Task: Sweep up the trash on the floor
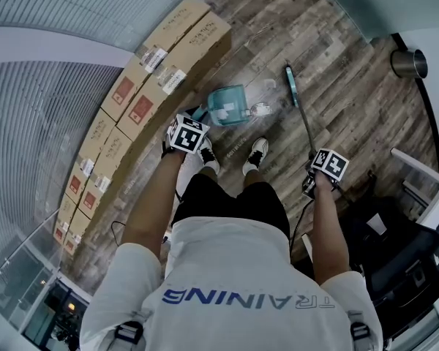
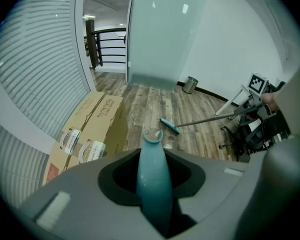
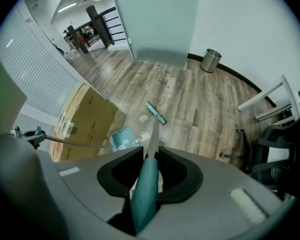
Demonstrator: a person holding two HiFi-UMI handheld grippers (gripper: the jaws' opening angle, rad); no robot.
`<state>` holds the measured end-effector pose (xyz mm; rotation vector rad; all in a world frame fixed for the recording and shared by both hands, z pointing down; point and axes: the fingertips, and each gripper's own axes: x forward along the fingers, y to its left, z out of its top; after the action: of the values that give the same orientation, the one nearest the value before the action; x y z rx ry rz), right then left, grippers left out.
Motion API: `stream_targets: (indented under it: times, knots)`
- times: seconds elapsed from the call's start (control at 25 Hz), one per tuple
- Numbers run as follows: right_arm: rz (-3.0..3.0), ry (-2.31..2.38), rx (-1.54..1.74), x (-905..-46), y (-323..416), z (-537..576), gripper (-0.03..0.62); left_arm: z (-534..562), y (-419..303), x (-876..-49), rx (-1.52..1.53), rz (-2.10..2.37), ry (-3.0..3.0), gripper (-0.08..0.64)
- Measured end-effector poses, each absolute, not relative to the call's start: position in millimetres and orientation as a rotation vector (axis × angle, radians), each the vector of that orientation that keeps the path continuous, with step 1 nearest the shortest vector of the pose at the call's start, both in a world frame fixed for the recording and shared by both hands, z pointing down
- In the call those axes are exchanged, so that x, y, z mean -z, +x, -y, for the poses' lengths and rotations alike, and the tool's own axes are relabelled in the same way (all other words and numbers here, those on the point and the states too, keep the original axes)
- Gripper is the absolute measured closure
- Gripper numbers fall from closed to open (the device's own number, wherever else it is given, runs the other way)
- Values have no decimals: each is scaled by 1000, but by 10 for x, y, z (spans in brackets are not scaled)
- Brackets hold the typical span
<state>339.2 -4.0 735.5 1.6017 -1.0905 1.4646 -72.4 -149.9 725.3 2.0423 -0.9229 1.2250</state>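
My left gripper is shut on the teal handle of a long-handled dustpan. The teal dustpan rests on the wooden floor in front of the person's shoes. My right gripper points down and is shut on the teal grip of a broom. The broom's thin stick runs out to its teal head, which lies on the floor beyond the dustpan. A crumpled scrap of trash lies beside the dustpan mouth. In the right gripper view a small pale scrap sits next to the broom head.
Cardboard boxes line the curved slatted wall on the left. A metal bin stands by the far white wall. A black office chair and a white frame crowd the right side. A glass partition closes the far end.
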Motion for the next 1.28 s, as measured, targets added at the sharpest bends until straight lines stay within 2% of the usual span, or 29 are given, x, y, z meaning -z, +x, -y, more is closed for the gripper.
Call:
stream_targets:
  times: [0.2, 0.36, 0.64, 1.0, 1.28]
  knots:
    - [1069, 1478, -1450, -7617, 3108, -128, 480, 1471, -726, -7264, -1218, 926, 2040, 448]
    - [1118, 1384, -1331, -7605, 2730, -217, 480, 1485, -723, -7261, -1215, 933, 2042, 448]
    - [1230, 1210, -1306, -7465, 2252, -331, 480, 1508, -730, -7272, -1208, 940, 2044, 448]
    - [1317, 1178, -1532, -7471, 1815, -328, 480, 1496, -719, -7276, -1207, 934, 2038, 449]
    - [1321, 1163, -1554, -7408, 1772, -280, 480, 1508, -721, -7281, -1209, 934, 2034, 449]
